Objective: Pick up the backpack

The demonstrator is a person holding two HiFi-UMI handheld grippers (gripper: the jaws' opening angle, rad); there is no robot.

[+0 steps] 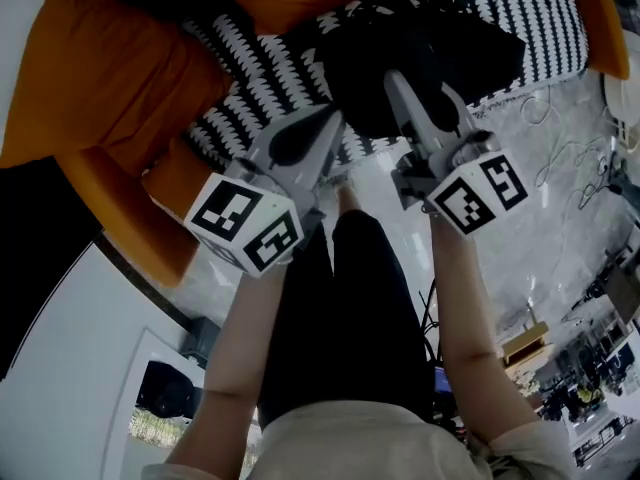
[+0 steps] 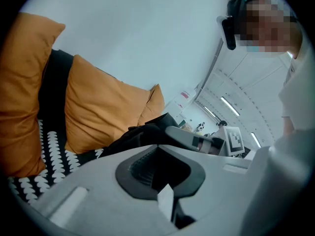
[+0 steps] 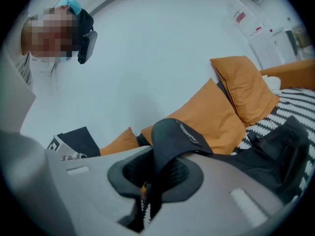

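Observation:
A black backpack (image 1: 430, 58) lies on the black-and-white patterned sofa seat (image 1: 270, 68). My right gripper (image 1: 422, 86) reaches onto it from the near side. In the right gripper view the right gripper (image 3: 160, 154) is shut on a black padded strap (image 3: 173, 134) that arches up out of the jaws, and the backpack's body (image 3: 275, 151) hangs to the right. My left gripper (image 1: 335, 120) points at the backpack's left edge with its jaws together. In the left gripper view I see no strap or fabric in the left gripper (image 2: 160, 168), and the backpack (image 2: 142, 134) sits just beyond it.
Orange cushions (image 1: 110, 78) line the sofa's back and left end. Pale marble floor (image 1: 540, 198) with loose cables (image 1: 570, 158) lies to the right of the seat. The person's dark trouser legs (image 1: 340, 308) stand against the sofa's front edge.

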